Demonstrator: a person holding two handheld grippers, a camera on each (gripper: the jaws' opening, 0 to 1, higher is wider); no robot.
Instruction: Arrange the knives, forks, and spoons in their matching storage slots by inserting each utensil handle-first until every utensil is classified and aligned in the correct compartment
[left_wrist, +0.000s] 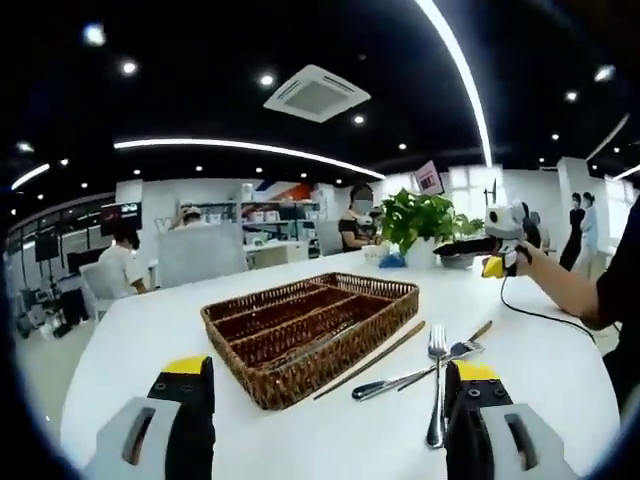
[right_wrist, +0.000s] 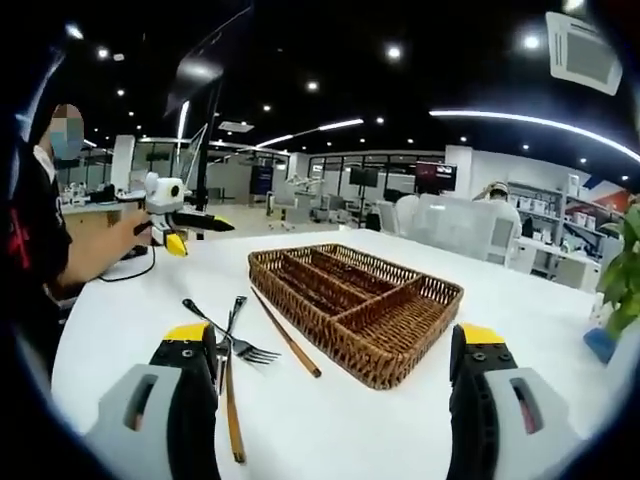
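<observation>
An open-plan office with ceiling spotlights surrounds a white table (left_wrist: 150, 320). On it sits a wicker tray (left_wrist: 310, 335) divided into long compartments, with no utensil visible inside it from either view.

Left gripper (left_wrist: 330, 410): jaws apart, holding nothing. The utensil cluster lies ahead and toward its right jaw. A fork (left_wrist: 437, 385) lies with tines away and handle toward that jaw, almost in line with the gripper's axis. A second fork (left_wrist: 415, 375) crosses it obliquely. A wooden chopstick (left_wrist: 372, 360) lies just beside the tray's near edge.

Right gripper (right_wrist: 335, 400): jaws apart, holding nothing. The same cluster lies ahead beside its left jaw; a fork (right_wrist: 232, 335) lies just beyond that jaw tip, and the tray (right_wrist: 355, 300) lies straight ahead.

Judgement: both grippers stand near the cluster. The left has the better-aligned fork, handle nearest; the tray lies forward-left of it.

A person's hand (left_wrist: 545, 270) holds a separate device (left_wrist: 500, 240) well beyond the utensils.
</observation>
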